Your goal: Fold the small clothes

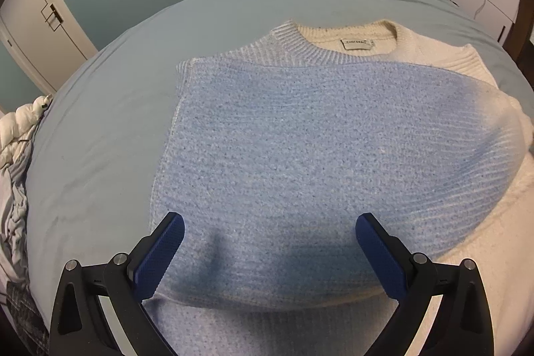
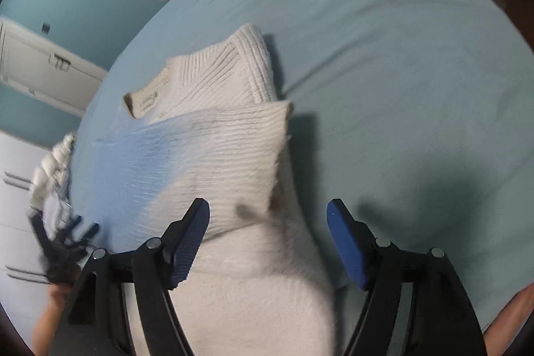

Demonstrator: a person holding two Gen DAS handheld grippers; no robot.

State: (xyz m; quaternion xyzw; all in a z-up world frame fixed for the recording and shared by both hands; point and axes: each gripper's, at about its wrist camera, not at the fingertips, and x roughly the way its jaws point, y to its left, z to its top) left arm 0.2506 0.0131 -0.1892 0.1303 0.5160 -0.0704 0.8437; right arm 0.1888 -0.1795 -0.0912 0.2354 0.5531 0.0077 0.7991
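Sweater (image 1: pixel 300 135) first: it lies flat on the bed (image 1: pixel 110 122), collar away from us, with a blue sleeve folded across the chest and a cream sleeve end (image 2: pixel 233 142) doubled over toward the collar on the right side. We hold the left gripper (image 1: pixel 268 252) just above the near blue edge with its fingers (image 1: pixel 160 256) spread wide and nothing between them. Our right gripper (image 2: pixel 267 239) hovers over the cream lower part, its fingers equally wide apart and empty.

Several things could spoil the fold from here. The knit looks thick and springy, so we judge that the doubled sleeve end, already standing a little proud of the body in the right wrist view, may flop back open if we disturb the fabric beneath it. If we pinch only the top layer at the hem, the layers below would stay behind and the fold would come out skewed. Lifting one side sooner than the other would drag the folded blue sleeve off line. The bed sheet is soft and loose, so we might catch it along with the hem. The right wrist view is blurred, so we cannot tell exactly how close those fingers are to the cloth.
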